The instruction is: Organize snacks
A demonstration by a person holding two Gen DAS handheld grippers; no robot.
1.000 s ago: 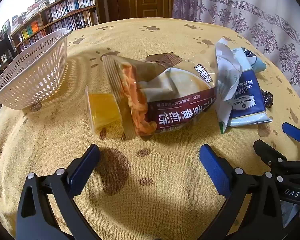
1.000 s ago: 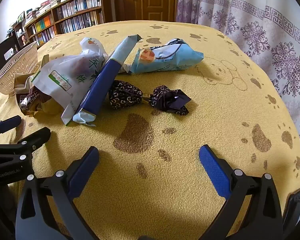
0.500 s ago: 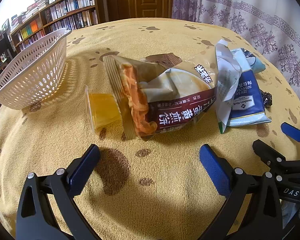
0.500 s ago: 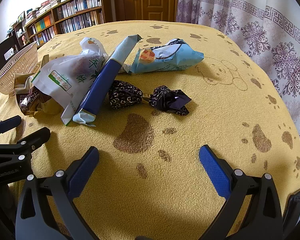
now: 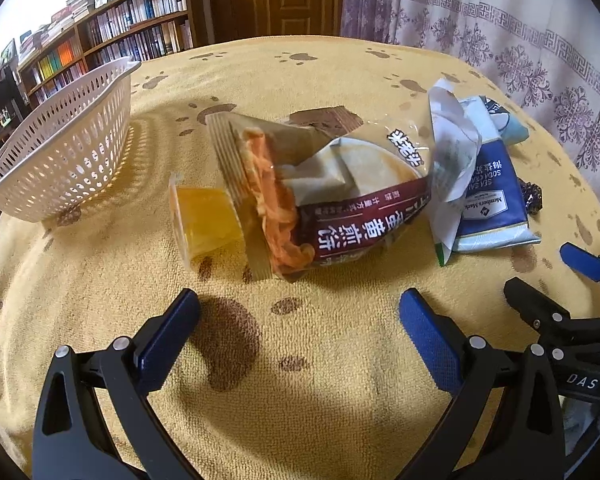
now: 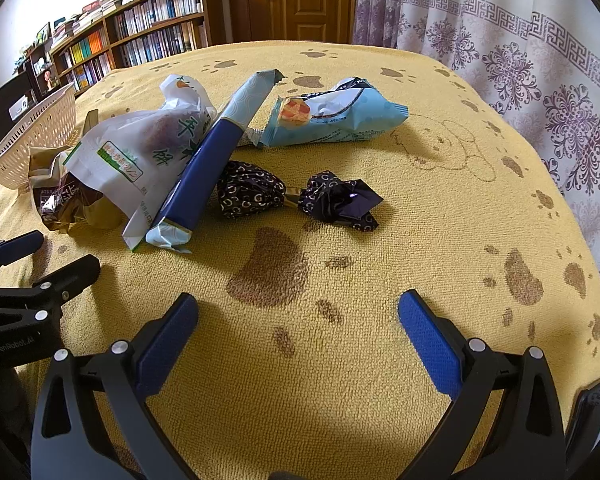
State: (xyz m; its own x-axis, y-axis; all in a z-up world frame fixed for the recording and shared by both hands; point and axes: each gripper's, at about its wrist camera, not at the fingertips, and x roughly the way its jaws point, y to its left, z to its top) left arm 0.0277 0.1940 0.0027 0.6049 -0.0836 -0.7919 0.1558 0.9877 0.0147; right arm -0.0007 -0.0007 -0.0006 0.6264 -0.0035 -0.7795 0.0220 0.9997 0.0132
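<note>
We see left gripper (image 5: 299, 322) fingers wide, nothing between, low over yellow paw-print cloth (image 5: 340, 392). Right gripper (image 6: 298, 322) same, wide & empty. Ahead of left: orange jelly cup (image 5: 204, 222) on its side, touching brown snack bag (image 5: 340, 196); white basket (image 5: 60, 152) far left, apart from snacks. Ahead of right: dark foil candies (image 6: 292, 196), navy cracker pack (image 6: 212, 164) leaning on white bag (image 6: 140, 152), light-blue packet (image 6: 340, 116) behind.

We see bright daylight on the cloth (image 6: 380, 360). The top left corner glows white. The basket (image 5: 60, 160) throws dotted light and shadow beside it. Dark shadows sit under the bags (image 5: 340, 200). Both pictures are sharp in the middle, but the edges bend round and go black.
</note>
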